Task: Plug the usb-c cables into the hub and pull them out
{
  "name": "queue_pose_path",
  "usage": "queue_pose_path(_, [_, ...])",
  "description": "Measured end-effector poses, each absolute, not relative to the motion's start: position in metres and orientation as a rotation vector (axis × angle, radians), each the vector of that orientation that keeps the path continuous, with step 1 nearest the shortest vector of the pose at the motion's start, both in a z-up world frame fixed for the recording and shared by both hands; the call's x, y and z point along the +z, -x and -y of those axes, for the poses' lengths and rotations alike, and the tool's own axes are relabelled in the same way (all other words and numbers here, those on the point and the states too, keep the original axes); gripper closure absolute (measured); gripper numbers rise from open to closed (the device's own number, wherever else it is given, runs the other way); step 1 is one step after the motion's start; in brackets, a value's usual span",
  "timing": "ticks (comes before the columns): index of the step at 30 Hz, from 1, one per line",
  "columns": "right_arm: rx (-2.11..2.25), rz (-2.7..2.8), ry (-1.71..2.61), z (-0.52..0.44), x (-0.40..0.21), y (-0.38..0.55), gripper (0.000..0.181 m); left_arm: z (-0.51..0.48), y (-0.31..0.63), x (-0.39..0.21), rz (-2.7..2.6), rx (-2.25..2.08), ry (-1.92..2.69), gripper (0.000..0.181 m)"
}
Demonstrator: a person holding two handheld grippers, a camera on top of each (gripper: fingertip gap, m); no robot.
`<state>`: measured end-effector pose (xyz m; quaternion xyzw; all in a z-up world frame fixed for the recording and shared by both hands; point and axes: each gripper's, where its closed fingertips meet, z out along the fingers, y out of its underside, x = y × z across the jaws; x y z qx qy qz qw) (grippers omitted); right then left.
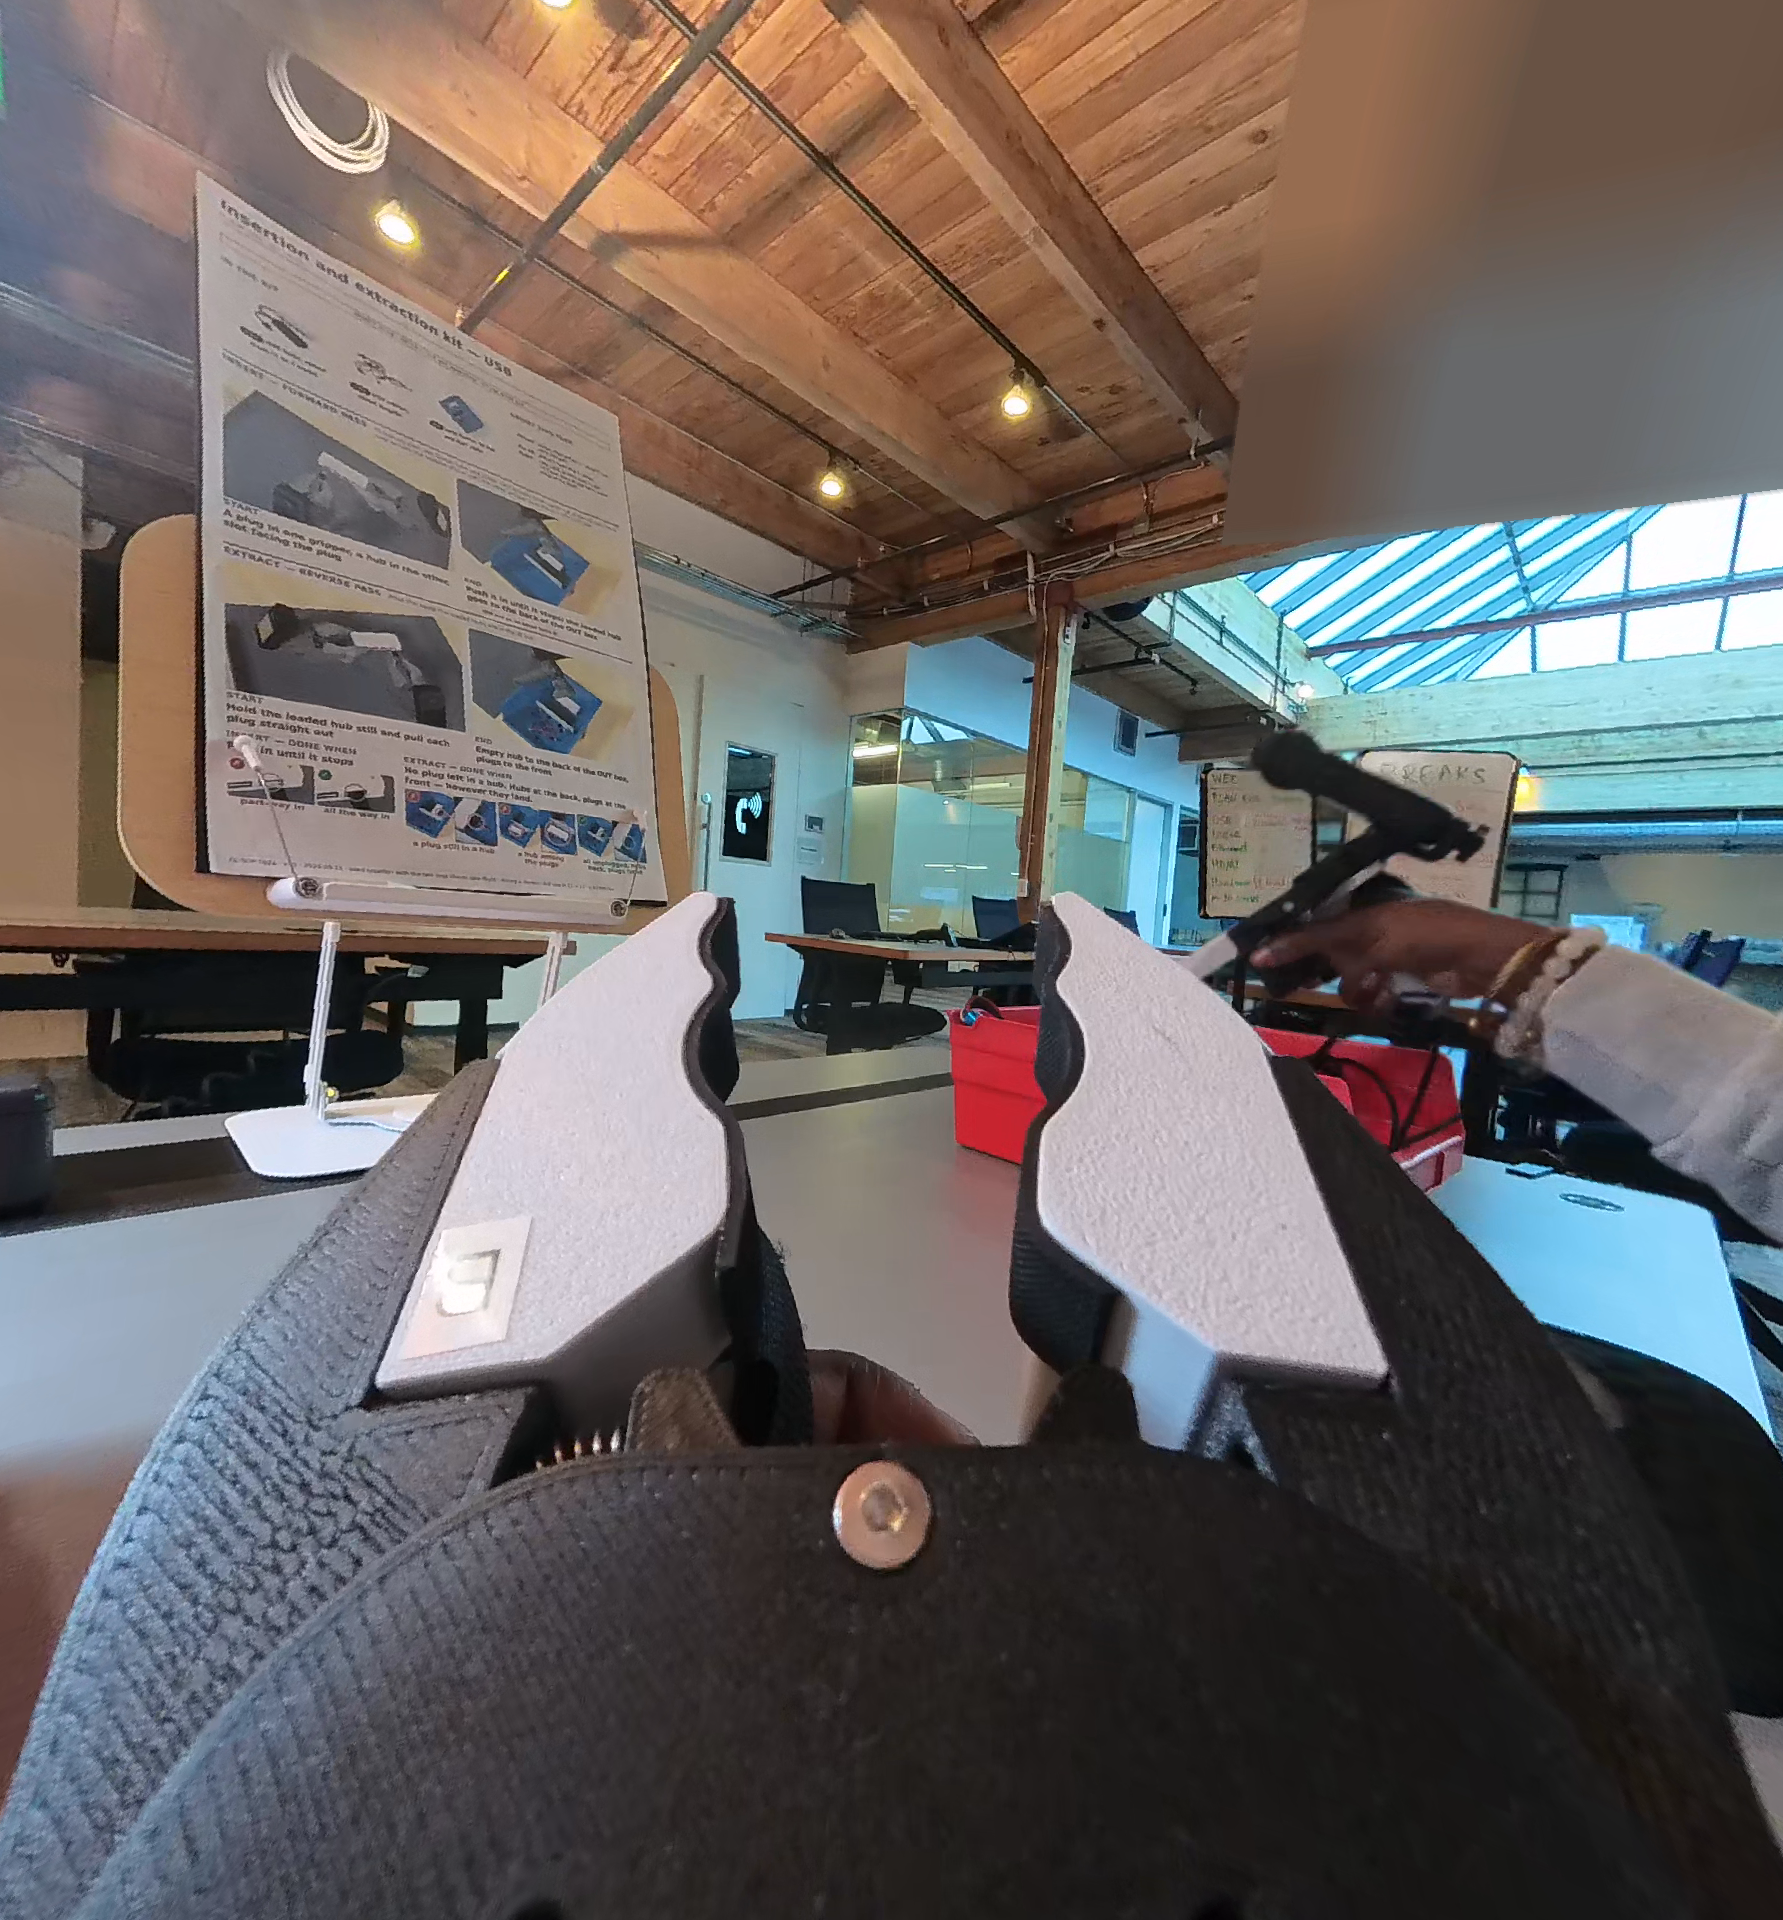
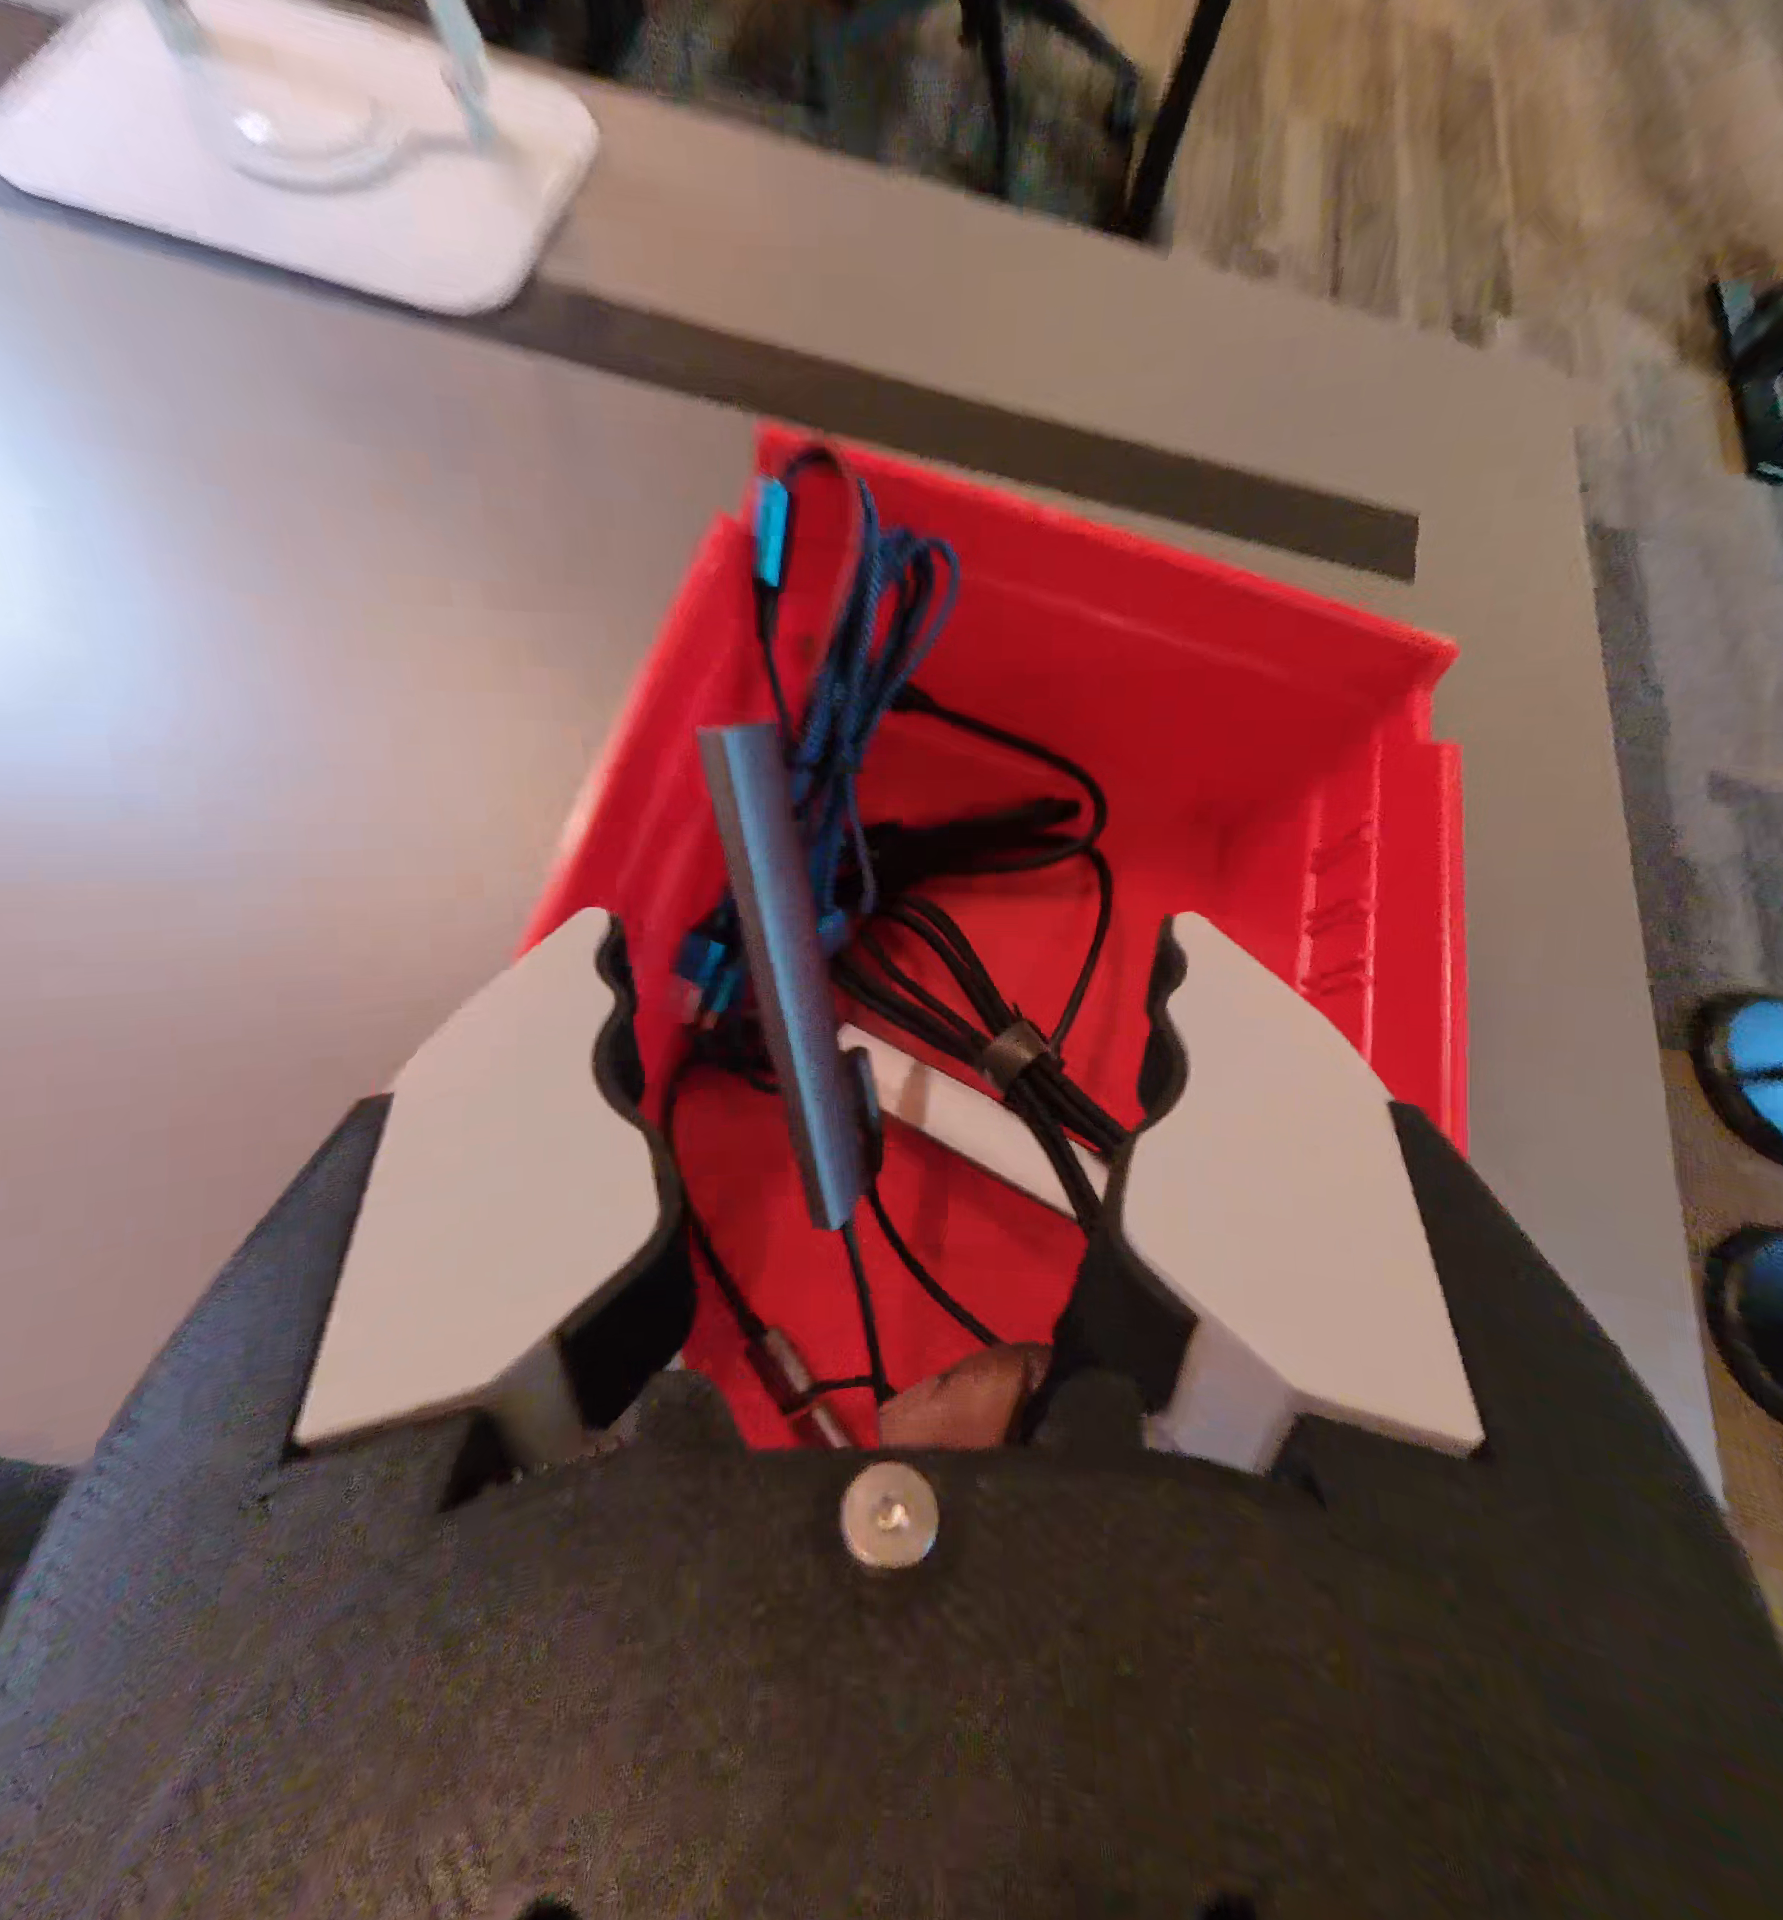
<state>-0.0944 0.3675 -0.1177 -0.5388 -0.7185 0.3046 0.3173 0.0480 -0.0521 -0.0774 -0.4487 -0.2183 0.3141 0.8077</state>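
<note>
Hub and cables lie in the red bin, both grippers spread and empty.

The slim grey hub (image 2: 778, 966) rests tilted among tangled black cables (image 2: 1012, 914) and a blue braided cable (image 2: 866, 623) inside the red bin (image 2: 1230, 644) on the grey counter (image 2: 243, 623); only the right wrist view looks down into it, its right gripper (image 2: 892, 1049) hovering above with fingers wide apart, grasping nothing. The left wrist view shows just the bin's outer wall beyond the released left gripper (image 1: 882, 997), plus an instruction sheet (image 1: 409, 582) on a white stand (image 1: 315, 1132) and the hand (image 1: 1386, 951) holding the other gripper over the bin.
</note>
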Motion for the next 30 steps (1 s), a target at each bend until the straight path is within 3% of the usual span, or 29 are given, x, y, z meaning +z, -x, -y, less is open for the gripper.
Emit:
queue_pose_path(6, [1.273, 1.792, 1.205, -0.308, -0.031, 0.05, 0.086, 0.052, -0.048, -0.077, 0.465, 0.677, 0.958, 0.126])
queue_pose_path(10, [1.292, 1.747, 1.087, -0.289, -0.006, 0.011, 0.092, 0.051, -0.049, -0.078, 0.472, 0.685, 0.972, 0.126])
queue_pose_path(16, [0.931, 1.939, 1.242, -0.287, -0.088, -0.018, 0.092, 0.05, -0.052, -0.067, 0.532, 0.663, 1.044, 0.118])
queue_pose_path(22, [0.617, 1.946, 1.523, -0.307, -0.165, -0.003, 0.105, 0.097, -0.07, -0.021, 0.577, 0.802, 1.03, 0.107])
queue_pose_path(24, [0.566, 1.97, 1.543, -0.308, -0.184, 0.0, 0.128, 0.124, -0.071, -0.015, 0.634, 0.855, 1.021, 0.108])
queue_pose_path(26, [0.573, 2.012, 1.49, -0.302, -0.192, 0.006, 0.174, 0.153, -0.07, -0.014, 0.712, 0.915, 1.01, 0.108])
queue_pose_path(30, [0.467, 2.0, 1.33, -0.287, -0.192, 0.02, 0.175, 0.205, -0.067, -0.024, 0.846, 1.08, 1.075, 0.108])
